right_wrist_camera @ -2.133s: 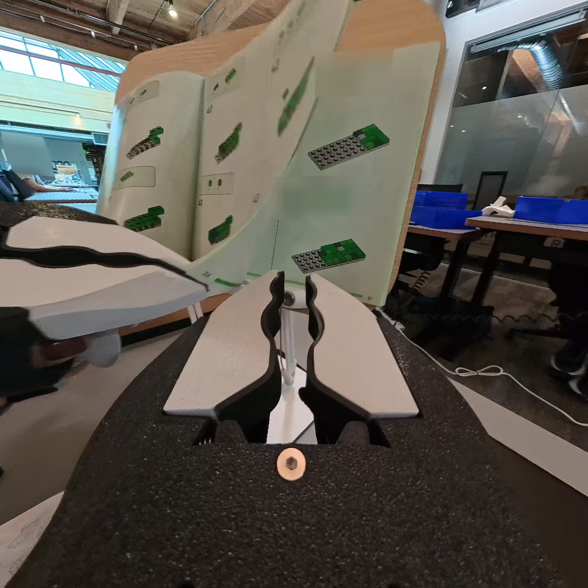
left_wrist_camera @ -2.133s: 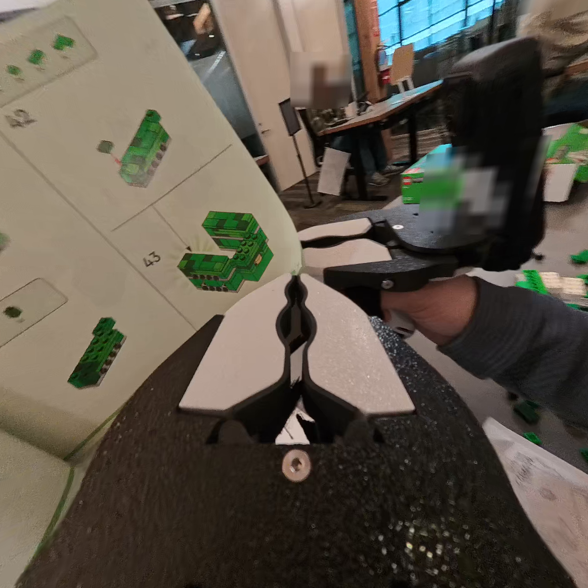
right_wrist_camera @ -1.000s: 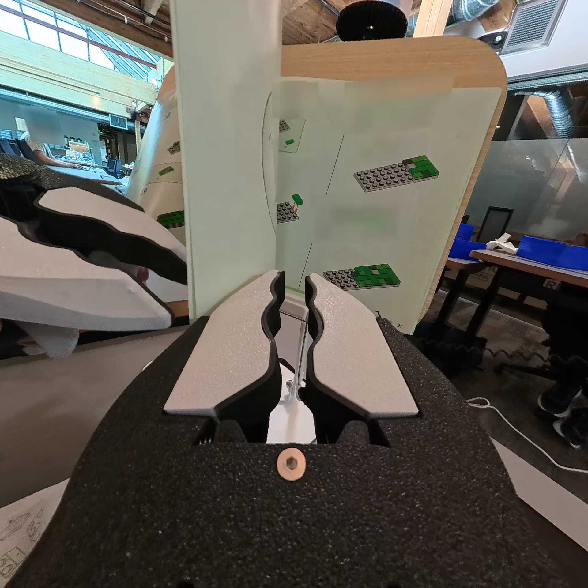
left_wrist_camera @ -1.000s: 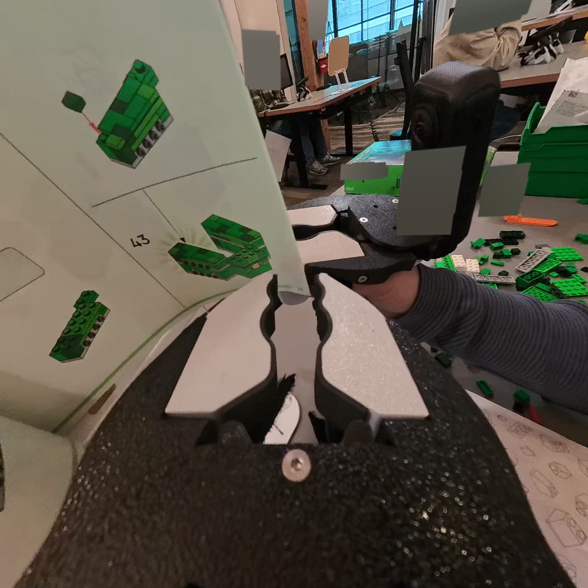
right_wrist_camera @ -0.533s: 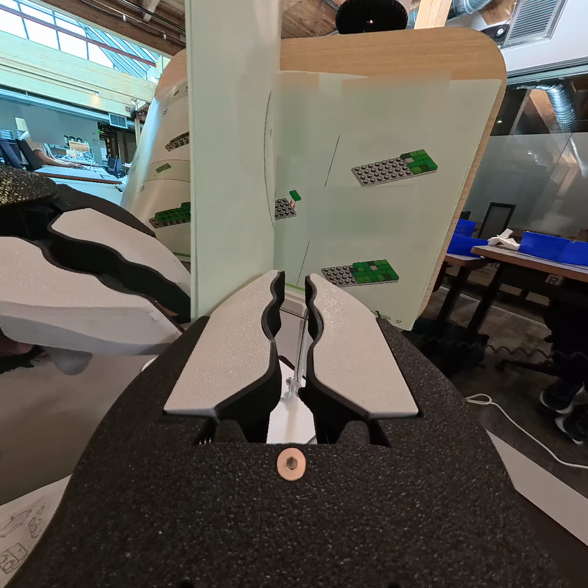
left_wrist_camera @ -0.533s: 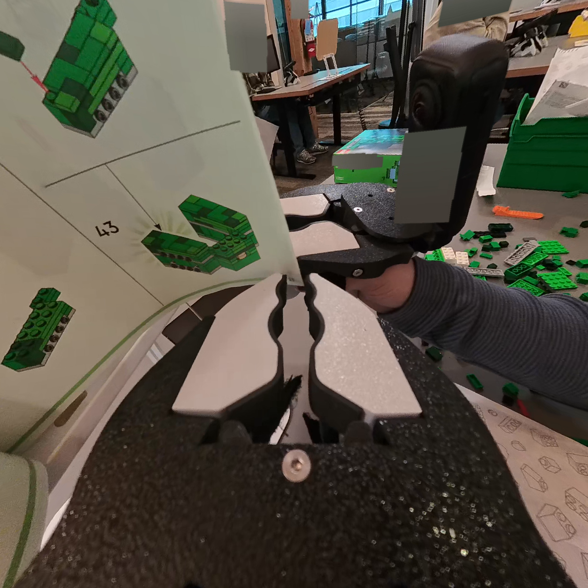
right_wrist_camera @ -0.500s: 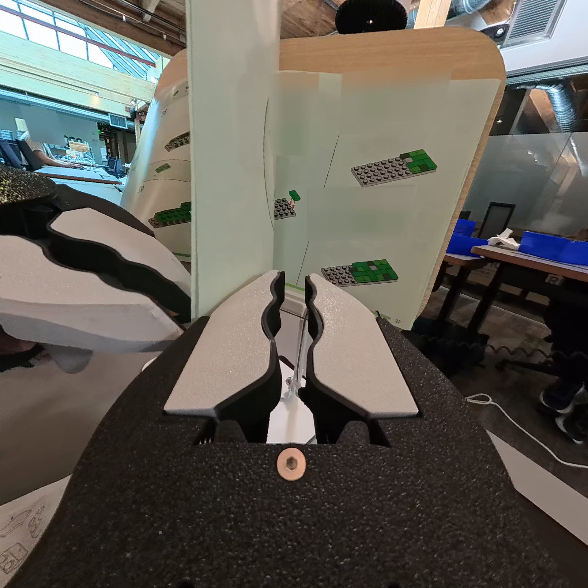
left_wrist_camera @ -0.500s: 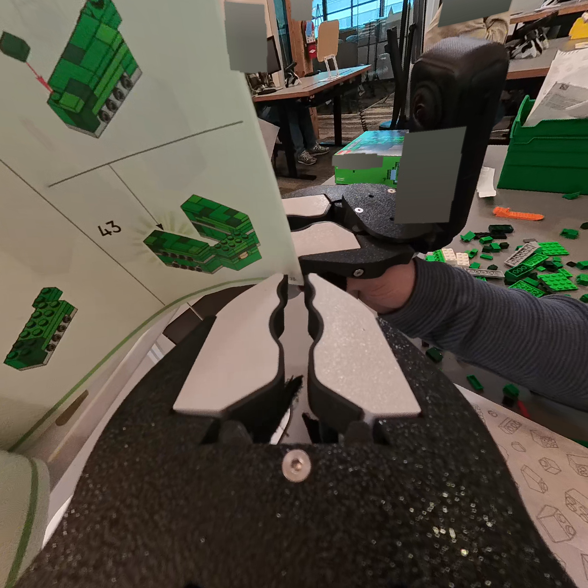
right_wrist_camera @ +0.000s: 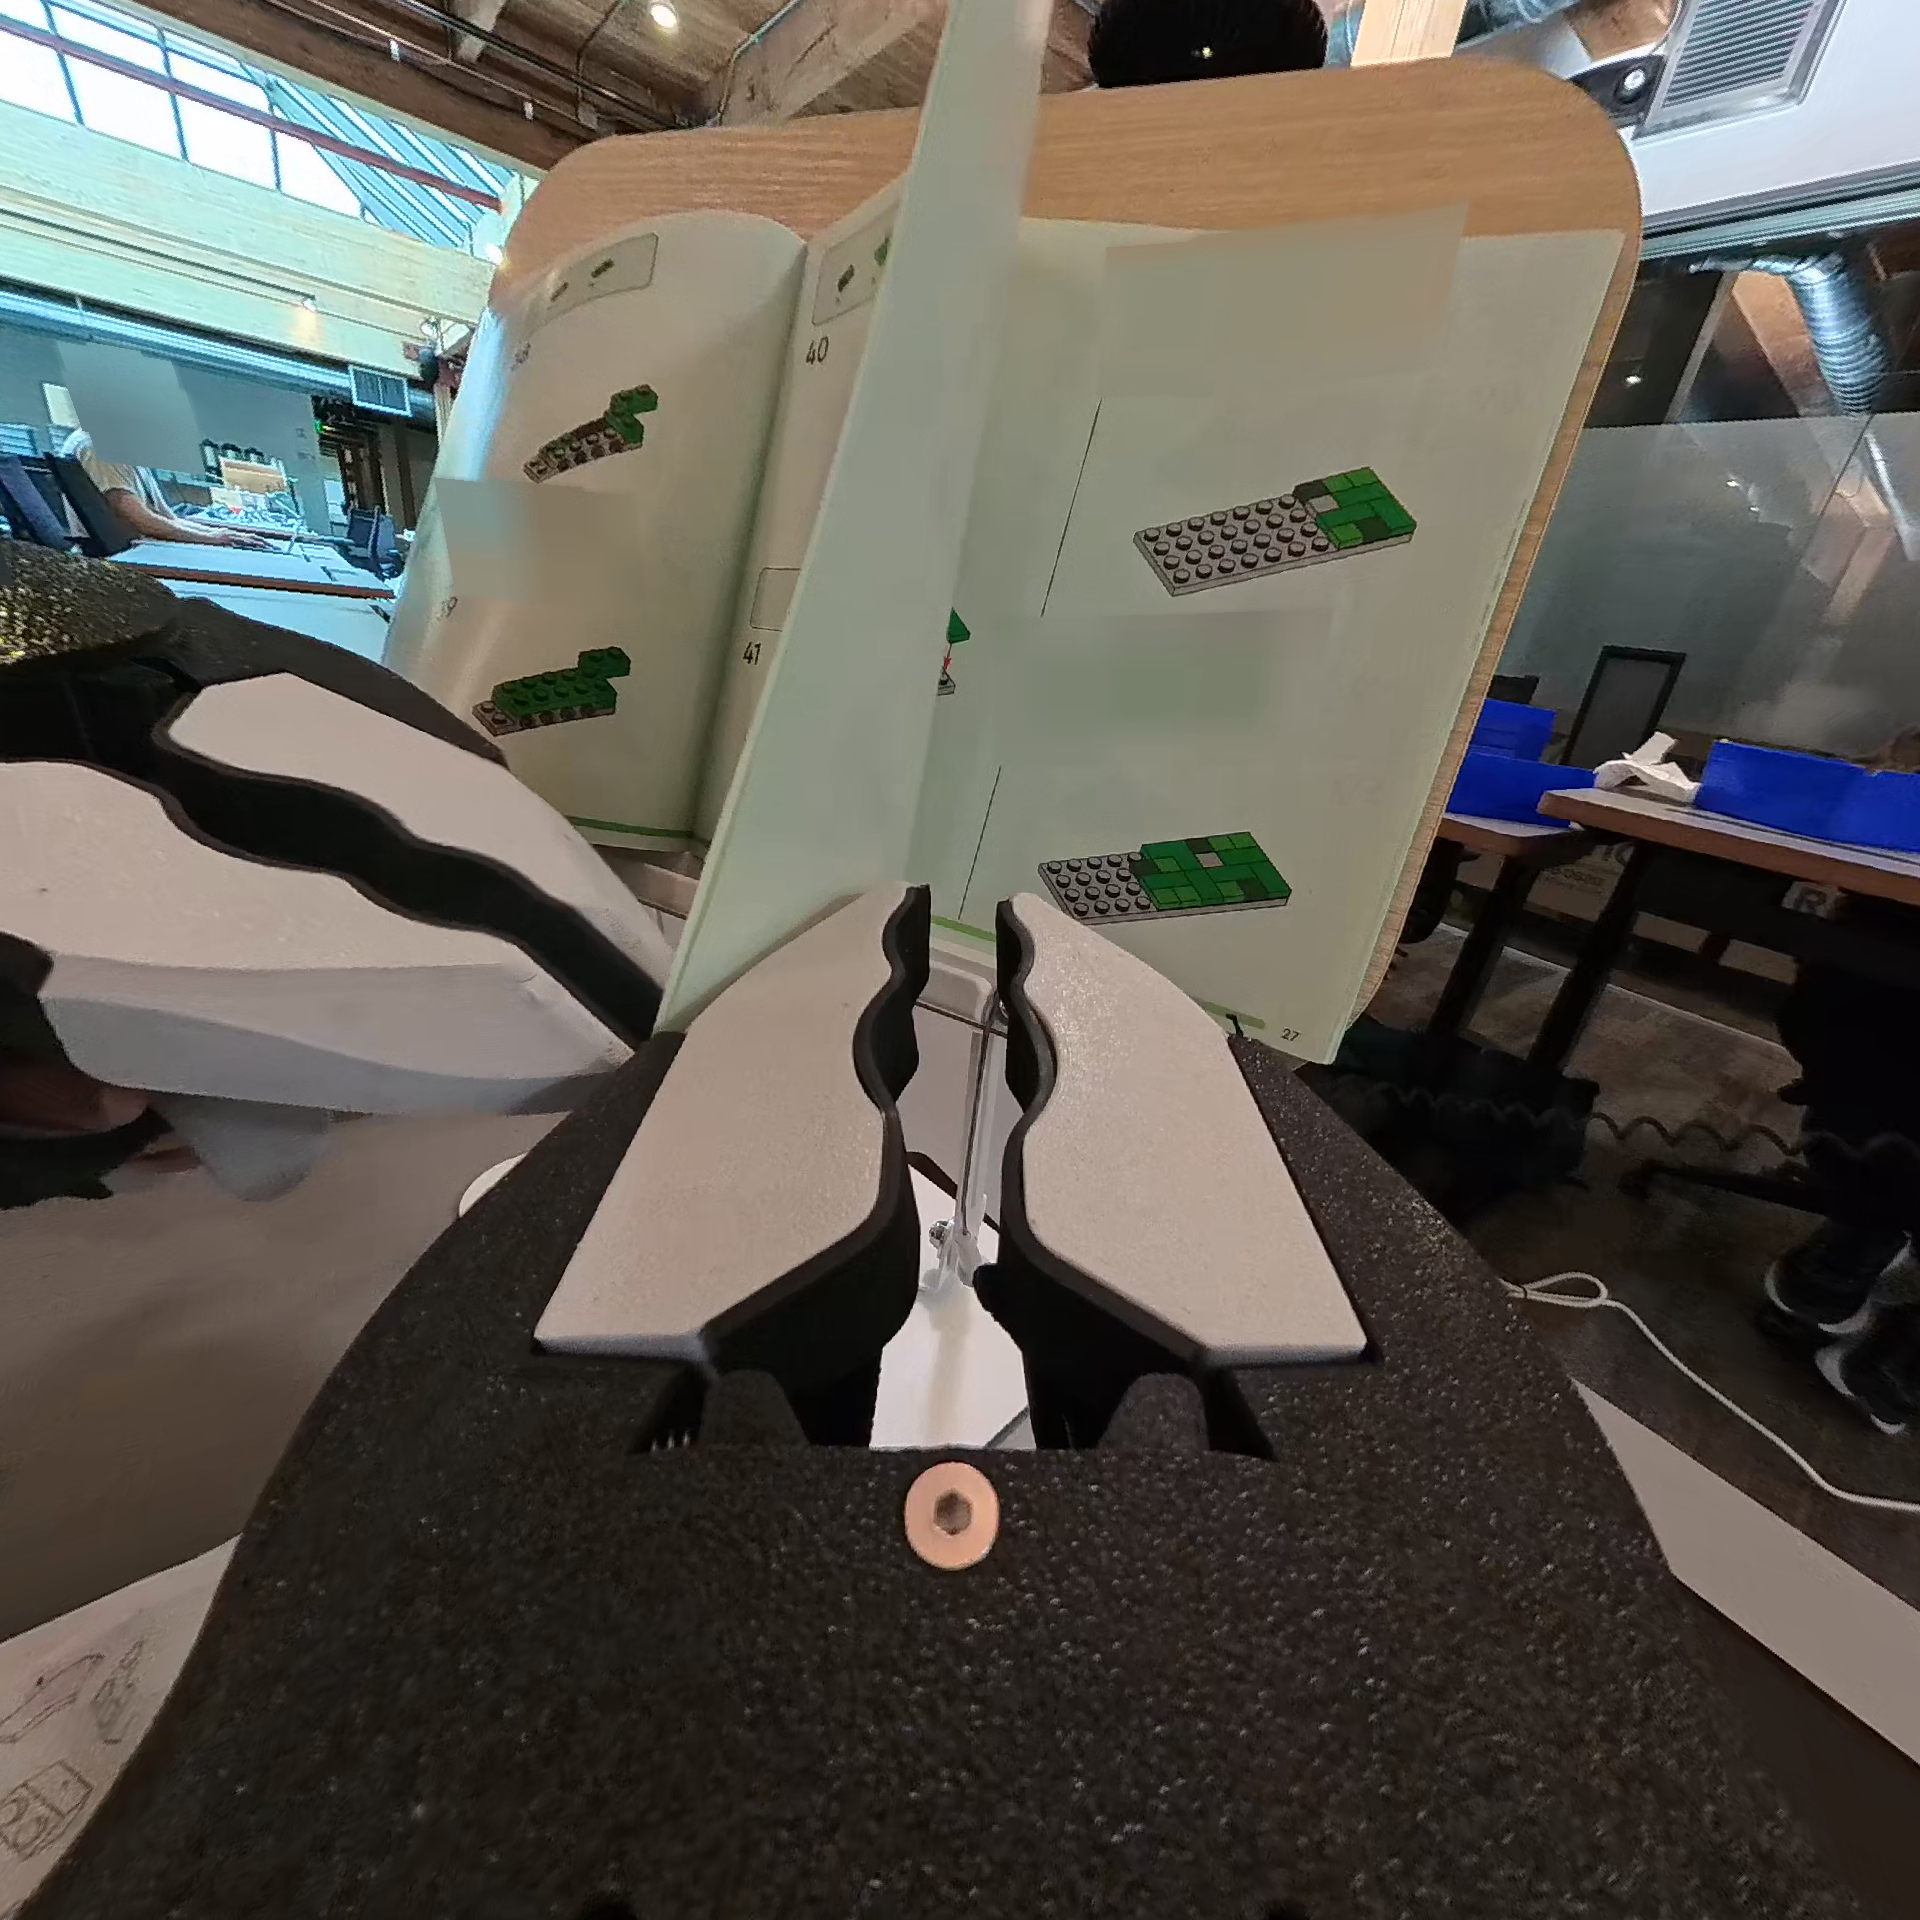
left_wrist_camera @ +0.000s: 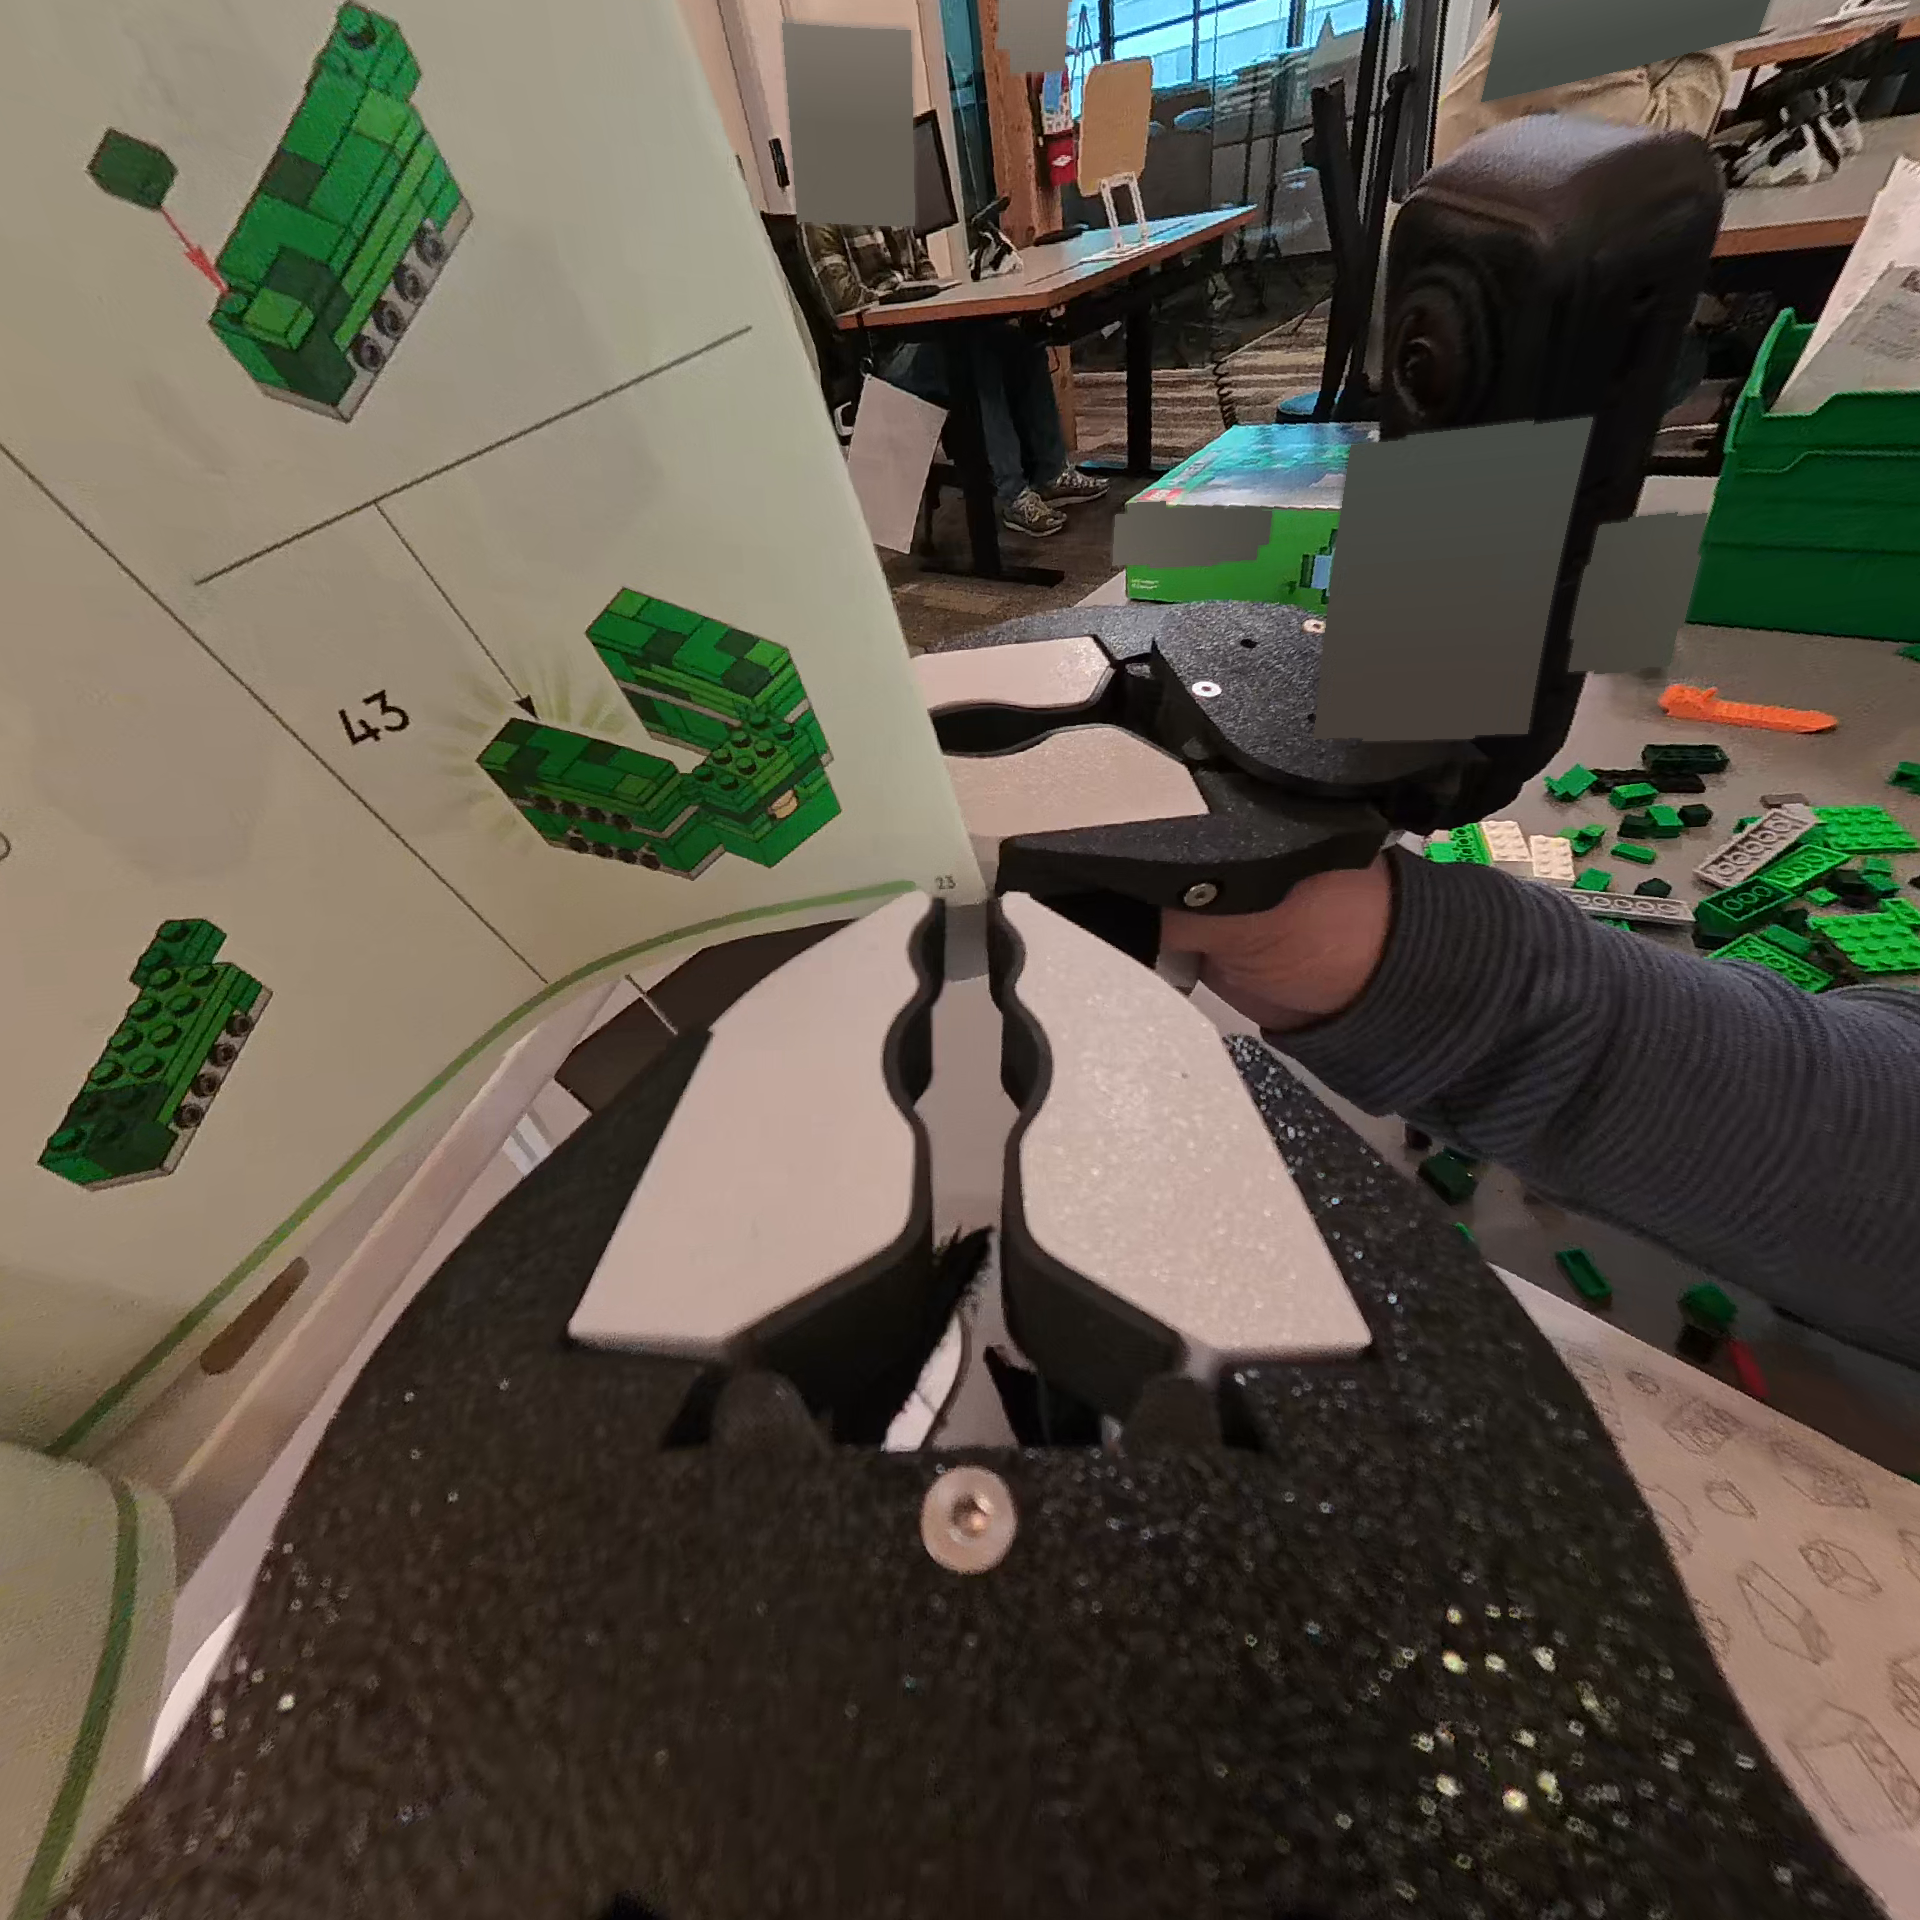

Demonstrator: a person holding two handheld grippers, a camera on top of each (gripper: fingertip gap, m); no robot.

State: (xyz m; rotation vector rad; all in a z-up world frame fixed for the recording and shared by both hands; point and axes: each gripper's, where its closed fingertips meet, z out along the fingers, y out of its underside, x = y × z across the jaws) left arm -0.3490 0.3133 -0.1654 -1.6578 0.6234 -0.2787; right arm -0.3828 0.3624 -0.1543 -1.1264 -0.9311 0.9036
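An open instruction booklet (right_wrist_camera: 1247, 675) leans on a wooden stand board (right_wrist_camera: 1247, 135). One page (right_wrist_camera: 883, 623) stands up from the spine, nearly edge-on in the right wrist view. In the left wrist view this page (left_wrist_camera: 468, 623) fills the left side, and its lower corner sits just above the tips of my left gripper (left_wrist_camera: 964, 914). The jaws are a narrow gap apart and hold nothing. My right gripper (right_wrist_camera: 961, 904) is slightly open and empty, close below the booklet's bottom edge. The left gripper (right_wrist_camera: 634, 997) lies at its left. The right gripper (left_wrist_camera: 935, 727) points at the page.
Loose green bricks (left_wrist_camera: 1766, 862), an orange tool (left_wrist_camera: 1745, 712), a green box (left_wrist_camera: 1247, 488) and green bins (left_wrist_camera: 1818, 520) lie on the table to the right. A printed sheet (left_wrist_camera: 1766, 1507) is at the near right. Blue bins (right_wrist_camera: 1818, 800) stand on desks behind, and a white cable (right_wrist_camera: 1714, 1392) lies on the floor. Spacing between my two grippers at the tips: around 6 cm.
My left gripper was shut on the page corner, opened wide, then narrowed to a small gap. The bent page straightened and swung left, uncovering the left-hand pages. The right gripper hardly moved.
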